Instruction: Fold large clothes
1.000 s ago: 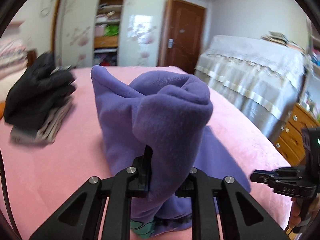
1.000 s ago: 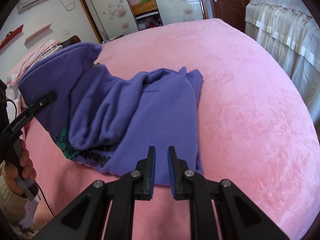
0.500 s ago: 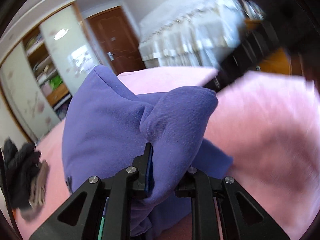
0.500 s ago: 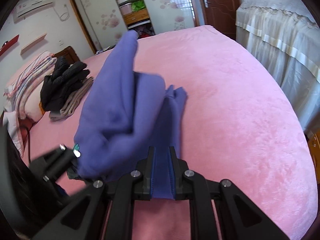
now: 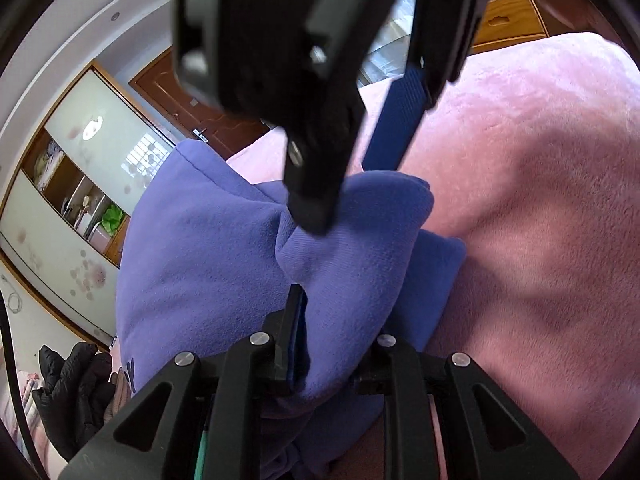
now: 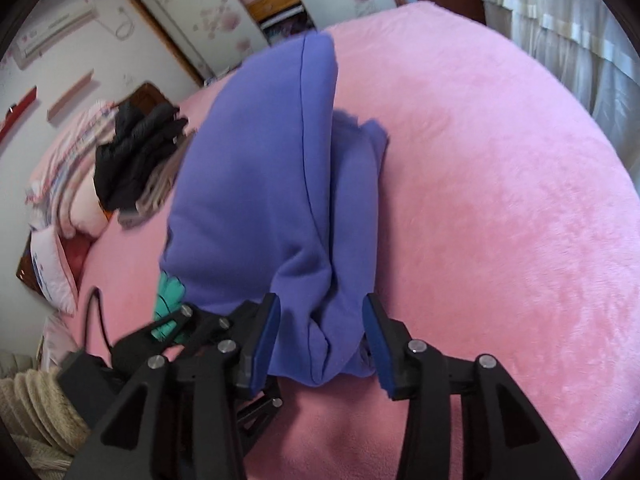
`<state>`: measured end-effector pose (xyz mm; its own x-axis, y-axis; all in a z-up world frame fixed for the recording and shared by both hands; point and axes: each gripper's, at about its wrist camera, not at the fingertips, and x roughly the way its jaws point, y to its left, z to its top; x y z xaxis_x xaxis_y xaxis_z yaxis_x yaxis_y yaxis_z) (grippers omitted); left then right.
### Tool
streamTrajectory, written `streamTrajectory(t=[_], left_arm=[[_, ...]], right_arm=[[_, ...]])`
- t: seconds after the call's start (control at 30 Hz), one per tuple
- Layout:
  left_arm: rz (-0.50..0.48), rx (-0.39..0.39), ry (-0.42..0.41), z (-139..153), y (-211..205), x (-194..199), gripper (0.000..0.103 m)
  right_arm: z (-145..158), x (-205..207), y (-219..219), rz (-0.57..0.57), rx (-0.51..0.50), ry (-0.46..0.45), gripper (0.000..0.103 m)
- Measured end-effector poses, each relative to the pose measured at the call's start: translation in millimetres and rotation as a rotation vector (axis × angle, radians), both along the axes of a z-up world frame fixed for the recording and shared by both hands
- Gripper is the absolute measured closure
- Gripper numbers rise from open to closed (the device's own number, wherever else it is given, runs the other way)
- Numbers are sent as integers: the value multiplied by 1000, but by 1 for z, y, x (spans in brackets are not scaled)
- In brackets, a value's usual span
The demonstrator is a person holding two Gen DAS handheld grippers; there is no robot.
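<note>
A: The purple sweatshirt (image 6: 276, 168) lies on the pink bed (image 6: 500, 200), right of the black clothes (image 6: 136, 156). The left gripper (image 5: 332, 344) pinches its fold.

B: The right gripper (image 6: 320, 320) is opening around the bunch; the fold could spring apart.

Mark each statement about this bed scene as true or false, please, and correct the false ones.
1. The purple fleece sweatshirt lies on a pink plush blanket. True.
2. The left gripper is shut on the sweatshirt. True.
3. The right gripper has no cloth between its fingers. False: purple cloth sits between them while its jaws are opening.
4. The pile of black clothes lies on top of the sweatshirt. False: it lies apart, near the pillows.
5. The sweatshirt is spread flat. False: it is bunched and folded over.
</note>
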<state>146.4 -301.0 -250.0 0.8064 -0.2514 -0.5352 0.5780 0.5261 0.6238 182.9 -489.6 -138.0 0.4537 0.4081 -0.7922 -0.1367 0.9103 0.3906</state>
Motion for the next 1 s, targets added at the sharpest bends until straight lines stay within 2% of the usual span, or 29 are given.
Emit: streamTrajectory(t=[0.13, 0.17, 0.2, 0.23, 0.37, 0.53, 0.63, 0.7, 0.73, 0.8, 0.87, 0.9, 0.93, 1.0], left_arm=[[-22, 10, 0, 7, 8, -7, 84], [-30, 15, 2, 9, 9, -5, 80], [-40, 18, 10, 12, 11, -7, 80], [-51, 20, 29, 17, 16, -9, 78], [-86, -14, 129, 39, 39, -14, 74], [-123, -113, 235, 80, 76, -26, 69], [-69, -210, 285, 101, 95, -13, 68], [16, -317, 323, 113, 110, 11, 67], [90, -397, 360, 117, 119, 32, 66], [197, -502, 438, 114, 133, 63, 66], [286, -598, 549, 99, 146, 95, 67], [308, -628, 582, 92, 148, 102, 68], [313, -644, 565, 88, 148, 102, 68], [306, -602, 504, 82, 143, 98, 68]], right_arm=[[-7, 1, 9, 31, -34, 24, 60], [-9, 1, 10, 42, -43, 29, 63], [-10, 0, 13, 59, -48, 35, 72], [-11, -1, 14, 74, -41, 39, 78], [-8, -6, 28, 98, -77, 11, 81], [-7, -4, 31, 67, -163, 5, 85], [-5, -4, 24, 35, -188, 6, 86], [-5, -6, 18, 12, -193, 11, 86], [-5, -7, 17, 6, -197, 12, 86], [-9, -8, 15, -11, -199, 20, 86], [-16, -8, 15, -20, -208, 27, 86], [-20, -8, 15, -28, -214, 30, 86], [-24, -7, 15, -37, -212, 36, 86], [-31, -5, 13, -59, -198, 37, 86]])
